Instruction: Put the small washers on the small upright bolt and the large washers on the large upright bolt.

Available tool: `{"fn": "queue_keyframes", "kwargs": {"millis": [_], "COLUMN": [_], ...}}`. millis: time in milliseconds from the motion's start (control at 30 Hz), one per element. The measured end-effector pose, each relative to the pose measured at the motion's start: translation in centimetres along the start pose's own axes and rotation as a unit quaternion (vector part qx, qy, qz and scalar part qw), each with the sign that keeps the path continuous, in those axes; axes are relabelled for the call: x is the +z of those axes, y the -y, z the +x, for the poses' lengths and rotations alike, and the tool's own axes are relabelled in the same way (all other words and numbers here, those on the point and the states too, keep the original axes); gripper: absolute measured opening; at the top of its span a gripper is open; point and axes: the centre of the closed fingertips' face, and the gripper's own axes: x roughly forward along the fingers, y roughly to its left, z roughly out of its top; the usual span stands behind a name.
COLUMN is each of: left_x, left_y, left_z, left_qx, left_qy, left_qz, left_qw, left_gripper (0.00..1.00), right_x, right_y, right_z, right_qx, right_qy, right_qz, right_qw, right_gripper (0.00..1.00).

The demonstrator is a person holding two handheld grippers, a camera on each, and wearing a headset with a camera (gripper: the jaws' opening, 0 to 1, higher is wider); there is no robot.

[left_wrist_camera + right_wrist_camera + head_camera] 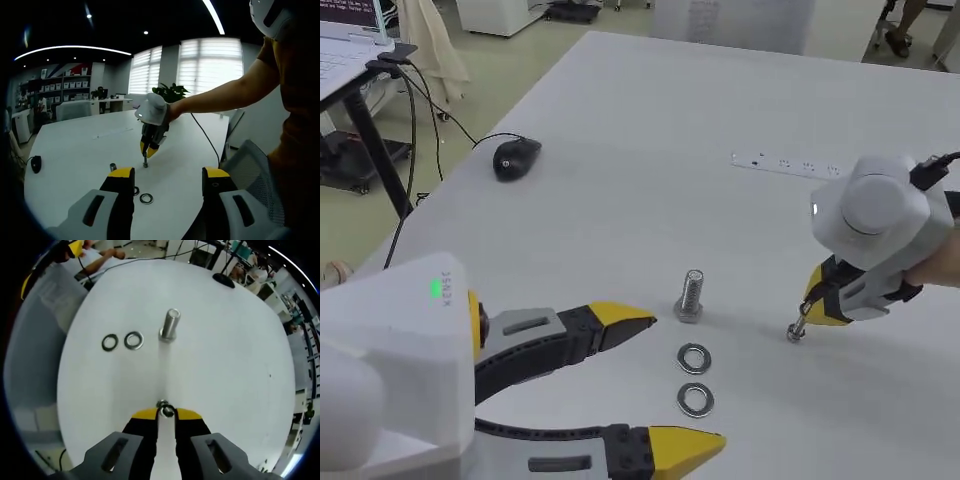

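Note:
The large bolt (691, 295) (170, 325) stands upright on the white table (620, 150). Two large washers (694, 358) (696, 400) lie flat just in front of it, also seen as a pair of washers (122, 341). My left gripper (682, 380) (168, 175) is open, its yellow tips to either side of those washers and slightly short of them. To the right stands the thin small bolt (796, 330) (145, 162). My right gripper (810, 310) (168, 413) (147, 150) is right above it, jaws nearly together on a small washer (168, 411) at the bolt's top.
A black mouse (516, 157) with its cable lies at the far left of the table. A white power strip (786, 165) lies at the back right. A laptop on a stand (350, 30) sits beyond the left table edge. A person's arm (220, 95) holds the right gripper.

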Motion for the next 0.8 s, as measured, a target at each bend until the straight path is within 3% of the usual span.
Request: {"fn": "queue_keyframes", "kwargs": {"millis": [500,800], "left_x": [-0.7,-0.8], "left_y": [-0.4,-0.6], "left_z": [-0.1,0.0], "left_qx": [0.005,0.005], "left_qy": [-0.01,-0.014], "left_qz": [-0.004,-0.003], "left_qw": [0.9999,0.9999], "left_gripper": [0.53,0.53], "right_x": [-0.8,-0.9], "right_y": [-0.5,-0.2], "right_z": [2.5,2.7], "right_qx": [0.016,0.015], "right_qy": [0.004,0.013], "right_qz": [0.001,0.005], "right_qw": [0.9999,0.9998], "right_gripper": [0.13,0.14]}}
